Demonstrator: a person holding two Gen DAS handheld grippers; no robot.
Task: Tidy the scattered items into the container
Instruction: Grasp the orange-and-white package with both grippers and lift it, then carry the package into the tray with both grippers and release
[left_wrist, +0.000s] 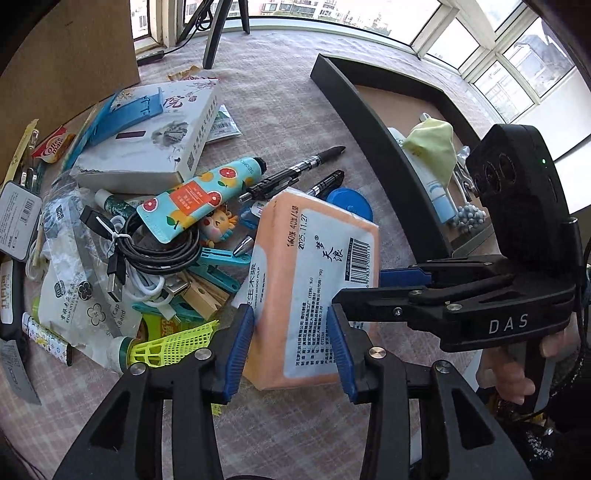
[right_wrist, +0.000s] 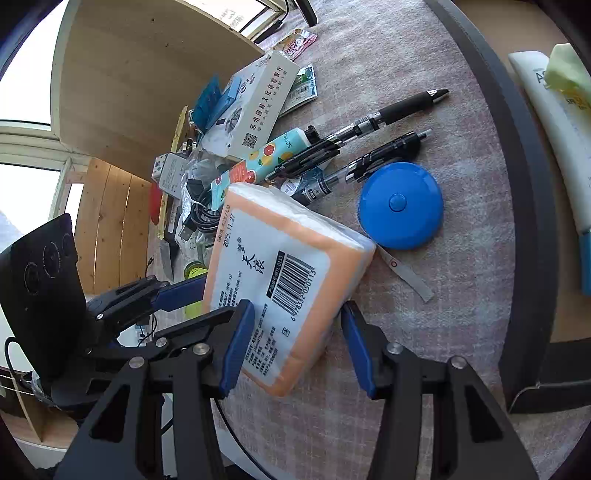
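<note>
An orange and white tissue pack (left_wrist: 314, 280) lies tilted on the edge of a pile of small items on the pink checked cloth. My left gripper (left_wrist: 291, 347) hovers over its near end, blue pads apart and not pressing on it. From the other side, my right gripper (right_wrist: 295, 347) also stands open over the same pack (right_wrist: 284, 288); its left pad overlaps the pack's face and its right pad is clear of the pack's edge. The black-rimmed container (left_wrist: 369, 122) lies to the right and holds a white tube (left_wrist: 436, 188) and a green cloth (left_wrist: 432, 147).
The pile at left has a white box (left_wrist: 147, 136), a grapefruit-print tube (left_wrist: 192, 199), coiled cables (left_wrist: 155, 251), clothes pegs (left_wrist: 218, 258) and sachets. Two black pens (right_wrist: 388, 110) and a blue tape measure (right_wrist: 400, 205) lie between the pack and the container rim (right_wrist: 517, 184).
</note>
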